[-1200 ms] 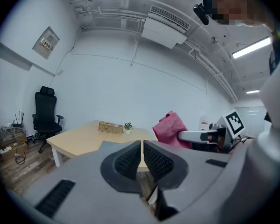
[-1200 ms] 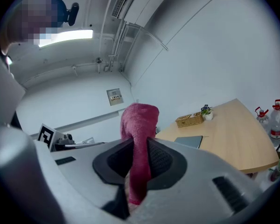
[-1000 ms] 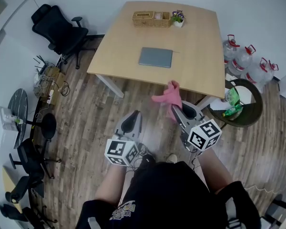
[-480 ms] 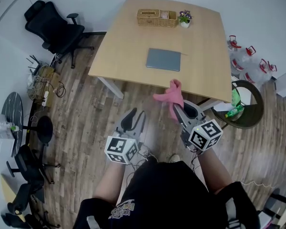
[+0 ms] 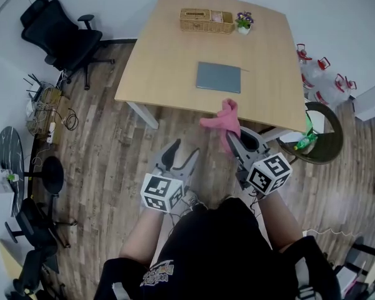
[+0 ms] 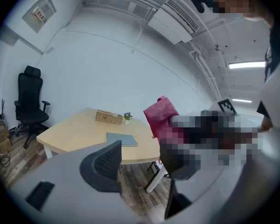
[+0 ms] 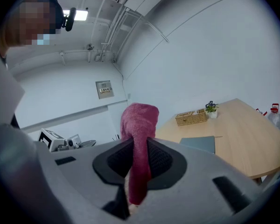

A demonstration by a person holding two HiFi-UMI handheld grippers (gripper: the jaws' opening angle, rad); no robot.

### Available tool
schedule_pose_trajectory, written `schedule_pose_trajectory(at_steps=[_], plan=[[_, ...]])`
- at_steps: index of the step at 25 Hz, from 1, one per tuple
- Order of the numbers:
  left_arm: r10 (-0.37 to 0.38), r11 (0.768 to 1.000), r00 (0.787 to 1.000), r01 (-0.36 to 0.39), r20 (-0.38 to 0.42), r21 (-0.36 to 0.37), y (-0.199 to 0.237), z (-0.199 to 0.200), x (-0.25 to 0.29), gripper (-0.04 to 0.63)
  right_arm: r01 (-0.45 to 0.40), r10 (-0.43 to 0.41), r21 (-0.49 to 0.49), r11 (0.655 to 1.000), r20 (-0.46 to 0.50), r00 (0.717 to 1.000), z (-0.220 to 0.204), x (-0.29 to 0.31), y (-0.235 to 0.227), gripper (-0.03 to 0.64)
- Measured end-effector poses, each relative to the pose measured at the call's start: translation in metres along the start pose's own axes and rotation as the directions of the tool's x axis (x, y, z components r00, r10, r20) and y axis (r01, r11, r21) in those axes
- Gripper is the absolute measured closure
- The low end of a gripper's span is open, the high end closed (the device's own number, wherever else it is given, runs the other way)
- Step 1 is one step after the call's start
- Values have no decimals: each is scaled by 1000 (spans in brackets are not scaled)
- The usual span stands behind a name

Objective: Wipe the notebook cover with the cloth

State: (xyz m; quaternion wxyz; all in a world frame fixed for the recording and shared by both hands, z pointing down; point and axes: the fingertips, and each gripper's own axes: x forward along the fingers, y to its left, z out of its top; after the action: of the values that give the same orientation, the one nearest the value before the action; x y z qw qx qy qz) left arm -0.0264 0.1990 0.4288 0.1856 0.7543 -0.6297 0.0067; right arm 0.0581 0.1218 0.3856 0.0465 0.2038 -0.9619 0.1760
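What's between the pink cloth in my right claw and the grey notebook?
Nothing visible. The pink cloth, pinched in the right claw, is at the wooden table's near edge; only bare tabletop lies before the flat grey notebook. The wicker basket sits beyond it.

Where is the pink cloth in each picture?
Head view: pink cloth just right of center, at the table's near edge, in the right gripper.
Left gripper view: pink cloth right of center.
Right gripper view: pink cloth at center, clamped between the jaws.
Shared landmark: the gray notebook on the table.
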Motion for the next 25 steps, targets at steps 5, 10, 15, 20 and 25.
schedule_pose_trajectory(at_steps=[5, 10, 15, 20, 25], plan=[[15, 1000, 1000, -15, 7, -21, 12, 3, 0, 360, -16, 16, -13, 1000, -22, 1000, -1, 15, 4, 546], [51, 998, 999, -51, 6, -42, 22, 3, 10, 360, -50, 49, -12, 999, -32, 998, 1, 32, -8, 546], [113, 992, 994, -113, -4, -55, 35, 8, 31, 360, -105, 105, 6, 994, -47, 993, 8, 57, -31, 546], [162, 985, 987, -163, -14, -62, 47, 20, 71, 360, -144, 145, 20, 989, -48, 988, 24, 83, -70, 546], [187, 980, 982, -188, -24, -59, 53, 32, 121, 360, -161, 162, 35, 986, -42, 986, 40, 101, -118, 546]])
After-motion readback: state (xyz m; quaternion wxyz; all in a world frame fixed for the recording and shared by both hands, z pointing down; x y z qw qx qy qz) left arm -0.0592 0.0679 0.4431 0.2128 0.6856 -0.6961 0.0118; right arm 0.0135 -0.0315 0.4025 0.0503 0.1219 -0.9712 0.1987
